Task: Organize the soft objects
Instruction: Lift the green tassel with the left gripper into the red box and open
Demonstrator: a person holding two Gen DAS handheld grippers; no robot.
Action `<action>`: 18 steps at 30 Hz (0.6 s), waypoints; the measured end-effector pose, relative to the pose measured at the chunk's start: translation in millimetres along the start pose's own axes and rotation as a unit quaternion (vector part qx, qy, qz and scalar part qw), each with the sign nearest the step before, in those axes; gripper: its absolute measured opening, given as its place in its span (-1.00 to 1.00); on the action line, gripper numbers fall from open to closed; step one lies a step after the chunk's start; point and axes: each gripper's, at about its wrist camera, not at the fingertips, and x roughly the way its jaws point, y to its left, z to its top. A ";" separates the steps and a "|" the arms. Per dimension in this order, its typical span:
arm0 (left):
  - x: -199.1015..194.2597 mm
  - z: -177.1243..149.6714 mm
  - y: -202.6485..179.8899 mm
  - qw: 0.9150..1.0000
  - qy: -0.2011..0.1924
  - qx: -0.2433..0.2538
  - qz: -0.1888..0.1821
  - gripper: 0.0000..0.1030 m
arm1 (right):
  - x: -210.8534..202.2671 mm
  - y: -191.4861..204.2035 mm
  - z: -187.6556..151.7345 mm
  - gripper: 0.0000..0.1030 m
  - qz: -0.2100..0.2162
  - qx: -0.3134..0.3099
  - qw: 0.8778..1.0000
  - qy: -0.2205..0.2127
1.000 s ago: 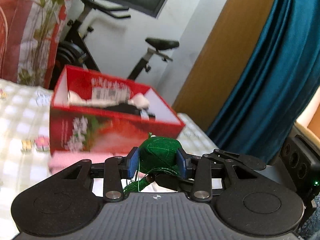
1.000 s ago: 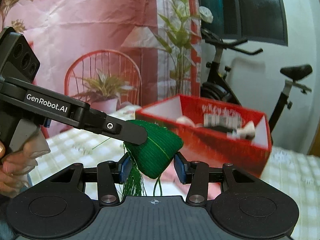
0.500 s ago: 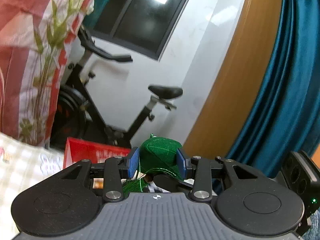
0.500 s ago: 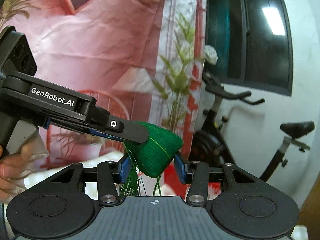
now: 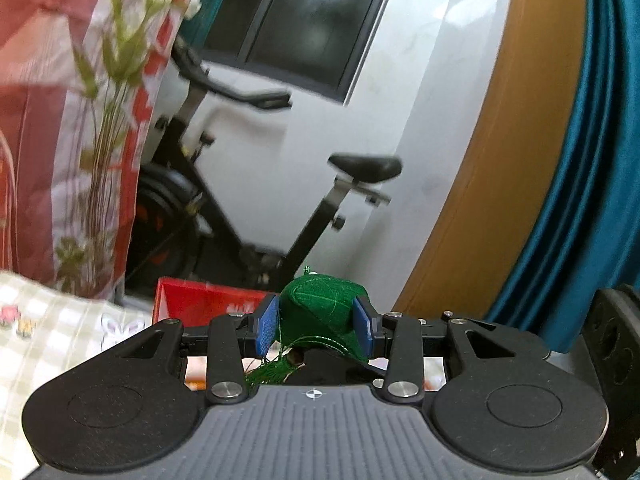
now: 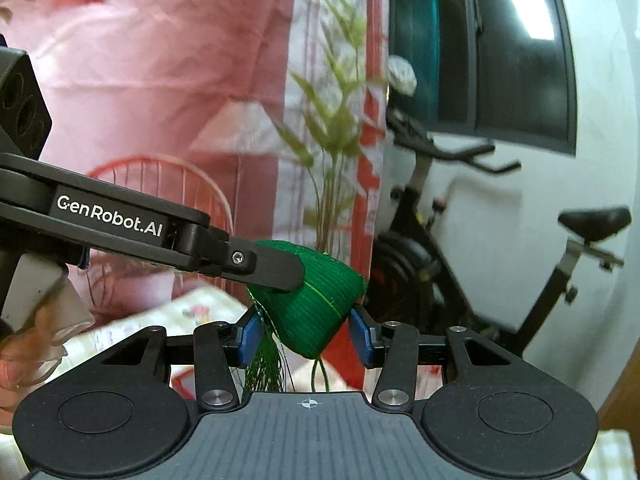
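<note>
Between the blue pads of the left claw [image 5: 316, 324] sits a green pouch [image 5: 322, 308], a small stuffed fabric lump with pale stitched lines and a loose green tassel [image 5: 272, 370] trailing beneath it; both pads press its sides, so this claw is clamped on the pouch, held up in the air above a checked cloth [image 5: 52, 332] printed with small flowers; in the right wrist view the same green pouch [image 6: 320, 304] hangs between the pads of the right claw [image 6: 306, 338], whose left pad touches the tasselled side and whose right pad meets the pouch's lower right edge, so this claw is clamped on it as well; the left claw comes in from the left of that view, a black finger [image 6: 272, 266] lying across the top of the pouch, and a hand [image 6: 28, 344] grips its handle at the left edge; behind the pouch in the left wrist view stands a red box [image 5: 208, 306], only its upper edge showing; farther back are an exercise bike [image 5: 248, 208] against a white wall, a dark window [image 5: 320, 24], a teal curtain [image 5: 580, 200] to the right, and a pink and red hanging printed with green leaves [image 5: 60, 100] to the left.
</note>
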 end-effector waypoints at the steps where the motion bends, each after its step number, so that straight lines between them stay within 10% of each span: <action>1: 4.1 -3.0 3.9 1.000 0.007 -0.002 0.003 -0.18 | 5.5 -1.0 -4.4 -0.16 0.001 0.007 1.000 0.010; 18: 20.9 -25.0 33.3 0.997 0.057 -0.020 0.047 -0.03 | 30.9 -6.7 -55.3 0.06 -0.032 0.065 0.994 0.076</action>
